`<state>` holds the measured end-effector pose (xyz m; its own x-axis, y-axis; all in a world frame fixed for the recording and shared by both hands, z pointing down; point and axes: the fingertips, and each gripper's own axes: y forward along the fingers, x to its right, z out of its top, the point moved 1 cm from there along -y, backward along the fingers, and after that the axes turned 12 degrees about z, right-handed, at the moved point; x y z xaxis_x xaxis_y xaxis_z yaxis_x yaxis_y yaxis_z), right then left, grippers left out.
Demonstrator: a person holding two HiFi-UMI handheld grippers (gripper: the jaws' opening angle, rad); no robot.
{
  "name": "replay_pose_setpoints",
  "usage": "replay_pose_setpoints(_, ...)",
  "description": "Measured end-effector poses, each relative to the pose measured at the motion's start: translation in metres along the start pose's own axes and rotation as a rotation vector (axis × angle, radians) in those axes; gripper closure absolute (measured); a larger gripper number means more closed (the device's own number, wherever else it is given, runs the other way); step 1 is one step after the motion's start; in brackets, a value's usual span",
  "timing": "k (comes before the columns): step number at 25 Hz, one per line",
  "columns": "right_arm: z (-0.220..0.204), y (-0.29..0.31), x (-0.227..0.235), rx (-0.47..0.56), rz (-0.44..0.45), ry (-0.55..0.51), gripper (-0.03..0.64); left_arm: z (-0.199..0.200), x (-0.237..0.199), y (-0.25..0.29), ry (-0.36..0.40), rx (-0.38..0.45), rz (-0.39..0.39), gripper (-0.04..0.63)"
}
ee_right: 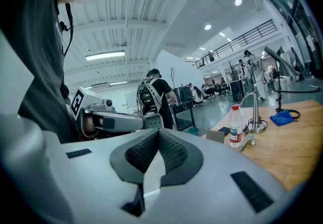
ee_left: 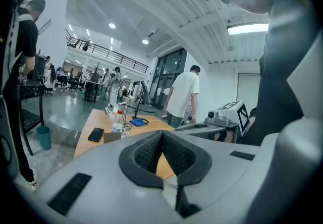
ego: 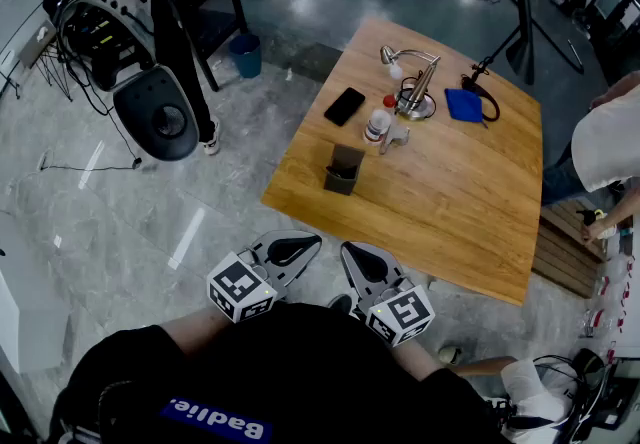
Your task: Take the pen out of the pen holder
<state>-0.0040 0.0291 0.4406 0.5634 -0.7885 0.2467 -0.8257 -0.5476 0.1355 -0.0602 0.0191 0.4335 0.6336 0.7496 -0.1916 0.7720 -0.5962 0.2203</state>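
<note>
The left gripper [ego: 288, 249] and right gripper [ego: 362, 262] are held low at 6 o'clock, close to the person's chest. Each has its jaws pressed flat together with nothing between them.

The holder [ego: 340, 182] stands well apart at 12 o'clock, near the table's [ego: 450, 202] near edge.

Risks, as I judge them:
- Jaws that reach in without opening could knock the light holder over or push it off that edge.
- A slanted pull could drag the holder up along with the pen.
- A wide sweep could tip the bottle [ego: 378, 120], just beyond at 1 o'clock.

The holder is open-topped with something dark inside, likely the pen, though it is too small to be sure. The bottle has a red cap, and how full it is I cannot tell. A bucket [ego: 245, 56] stands on the floor at 11 o'clock, its contents hidden.
</note>
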Motion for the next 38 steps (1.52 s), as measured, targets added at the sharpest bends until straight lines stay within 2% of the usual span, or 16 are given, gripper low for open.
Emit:
replay_pose_setpoints(9, -0.002, -0.004, 0.004, -0.004, 0.013, 0.002, 0.611, -0.002, 0.003, 0.006, 0.002, -0.008, 0.012, 0.586)
replay_pose_setpoints(13, 0.002, -0.009, 0.006, 0.013, 0.049, 0.008, 0.611, 0.0, 0.005, 0.012, 0.002, -0.015, 0.029, 0.586)
replay_pose_setpoints(21, 0.002, -0.033, 0.025, 0.013, 0.097, 0.0, 0.609, 0.004, 0.002, 0.035, 0.03, -0.02, 0.137, 0.586)
replay_pose_setpoints(26, -0.006, -0.046, 0.034, -0.002, 0.112, 0.015, 0.609, -0.007, -0.002, 0.05, 0.042, -0.071, 0.207, 0.585)
replay_pose_setpoints(32, -0.008, -0.04, 0.052, -0.019, 0.094, 0.031, 0.609, -0.008, -0.036, 0.071, 0.115, -0.116, 0.232, 0.584)
replay_pose_setpoints(36, -0.008, -0.027, 0.067, -0.062, 0.035, 0.059, 0.609, -0.024, -0.068, 0.092, 0.172, -0.175, 0.205, 0.584)
replay_pose_setpoints(38, -0.004, -0.02, 0.078, -0.047, 0.006, 0.057, 0.609, -0.029, -0.085, 0.104, 0.203, -0.203, 0.184, 0.583)
